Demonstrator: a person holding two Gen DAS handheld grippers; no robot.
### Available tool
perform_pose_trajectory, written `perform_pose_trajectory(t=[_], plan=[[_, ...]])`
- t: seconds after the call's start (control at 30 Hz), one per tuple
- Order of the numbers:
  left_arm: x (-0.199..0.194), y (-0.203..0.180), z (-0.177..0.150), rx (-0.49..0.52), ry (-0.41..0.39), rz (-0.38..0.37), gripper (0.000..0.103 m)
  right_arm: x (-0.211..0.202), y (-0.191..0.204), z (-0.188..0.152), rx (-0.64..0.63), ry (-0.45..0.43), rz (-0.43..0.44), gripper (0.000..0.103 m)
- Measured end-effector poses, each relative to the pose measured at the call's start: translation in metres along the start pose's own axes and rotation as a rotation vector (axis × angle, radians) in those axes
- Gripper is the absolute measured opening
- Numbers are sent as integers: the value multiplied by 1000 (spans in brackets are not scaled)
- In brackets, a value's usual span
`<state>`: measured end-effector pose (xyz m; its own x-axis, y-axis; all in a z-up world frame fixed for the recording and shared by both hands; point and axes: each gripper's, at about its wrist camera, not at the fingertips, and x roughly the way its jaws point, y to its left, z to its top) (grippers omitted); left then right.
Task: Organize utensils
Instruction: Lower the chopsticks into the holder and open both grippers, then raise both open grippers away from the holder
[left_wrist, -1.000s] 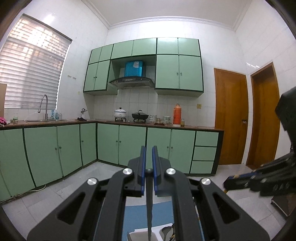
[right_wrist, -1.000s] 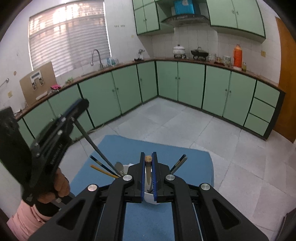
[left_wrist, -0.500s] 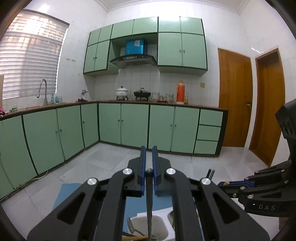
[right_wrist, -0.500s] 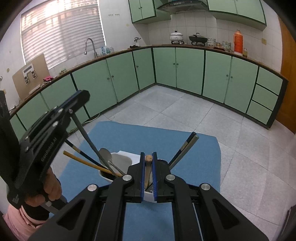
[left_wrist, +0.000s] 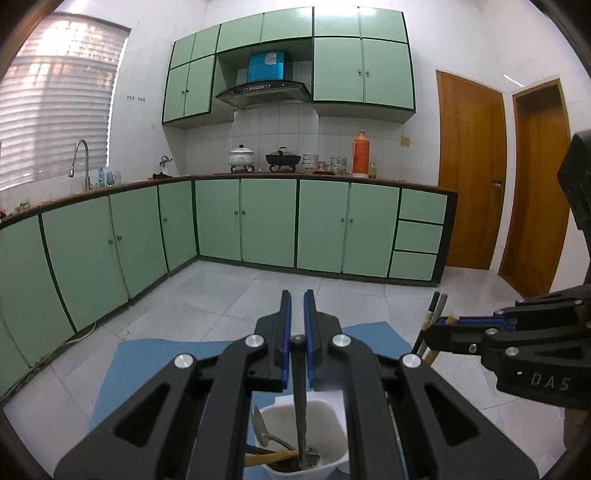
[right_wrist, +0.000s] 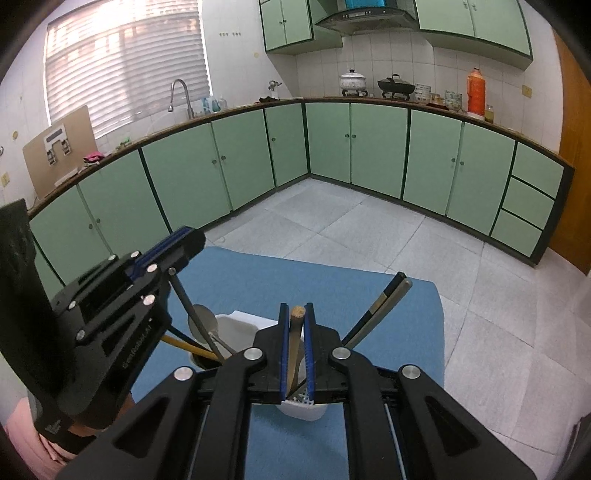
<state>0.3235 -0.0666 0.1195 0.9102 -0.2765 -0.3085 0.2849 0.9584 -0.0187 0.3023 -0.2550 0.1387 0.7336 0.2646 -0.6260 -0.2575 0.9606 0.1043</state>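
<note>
A white utensil holder (left_wrist: 332, 410) stands on a blue mat (left_wrist: 155, 365). My left gripper (left_wrist: 297, 295) is shut on a thin dark metal utensil (left_wrist: 300, 391). Its lower end reaches down into the holder's compartment beside a spoon (left_wrist: 261, 428) and a yellow chopstick (left_wrist: 266, 458). My right gripper (right_wrist: 296, 308) is shut on a wooden-handled utensil (right_wrist: 295, 332) that stands in the holder (right_wrist: 240, 320). A dark and grey chopstick pair (right_wrist: 384, 306) leans out to the right. The left gripper (right_wrist: 190, 238) shows at left with its metal handle (right_wrist: 186, 301).
The mat (right_wrist: 295, 280) covers a low surface above a grey tiled floor (right_wrist: 369, 229). Green cabinets (left_wrist: 266, 221) line the far walls, with wooden doors (left_wrist: 469, 173) at right. A hand in a pink sleeve (right_wrist: 22, 435) holds the left gripper.
Both grippers have sunk toward the holder, each keeping its utensil. The left view has tipped downward, bringing the white holder and mat into sight.
</note>
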Motion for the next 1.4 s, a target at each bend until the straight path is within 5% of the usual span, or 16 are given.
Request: perform_pose_trajectory(t=[0.53,0.67,1.4], plan=[[2,5,-7,-61,87,-40,8,-2,7,-5,-31,-27,-26,13],[-6,6,-5,-60,77,-44,22,-7,8,-5,-28,-42,-23,15],[-76,-8,7,-49,-30,-47,66,-73,20,-14,-57,-173,-79,44]])
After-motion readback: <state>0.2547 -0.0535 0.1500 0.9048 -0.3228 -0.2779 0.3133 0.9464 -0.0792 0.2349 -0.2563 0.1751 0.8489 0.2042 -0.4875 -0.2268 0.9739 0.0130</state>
